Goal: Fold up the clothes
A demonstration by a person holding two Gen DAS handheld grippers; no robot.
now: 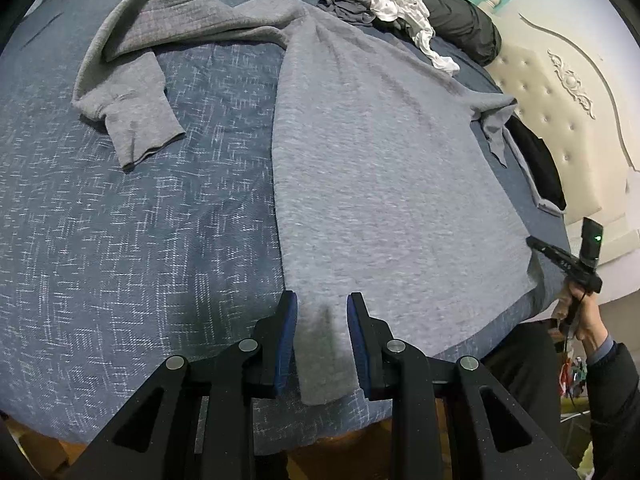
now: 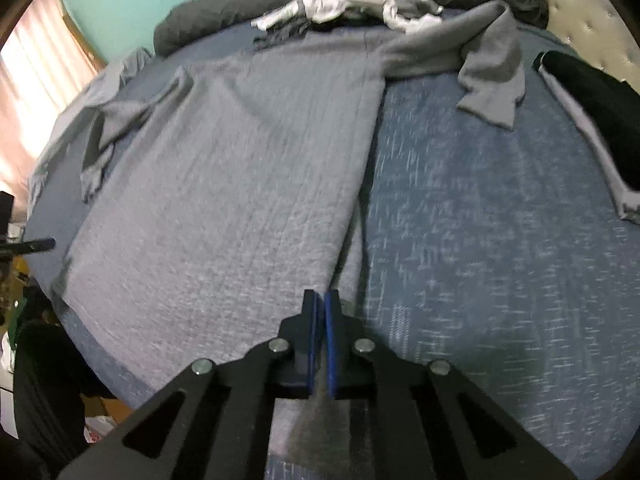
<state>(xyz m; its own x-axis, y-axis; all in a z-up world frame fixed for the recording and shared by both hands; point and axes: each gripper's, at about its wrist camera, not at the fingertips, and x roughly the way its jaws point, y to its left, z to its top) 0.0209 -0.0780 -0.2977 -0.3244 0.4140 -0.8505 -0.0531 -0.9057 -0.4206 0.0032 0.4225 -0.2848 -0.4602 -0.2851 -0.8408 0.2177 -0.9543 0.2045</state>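
Open left claw (image 1: 322, 340), grey sweater (image 1: 380, 184)

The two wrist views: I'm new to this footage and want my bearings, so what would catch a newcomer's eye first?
A large grey sweater lies spread flat across the blue patterned bedspread, one sleeve bent out to the side. The left gripper is open over the sweater's bottom corner, while the right gripper is shut on the opposite edge. At the far side, a heap of white and grey clothes waits.

Your right wrist view is smeared with motion blur; daylight glares through the curtain (image 2: 28, 92). Your left view is sharp, evenly lit, edges bowed by fisheye.
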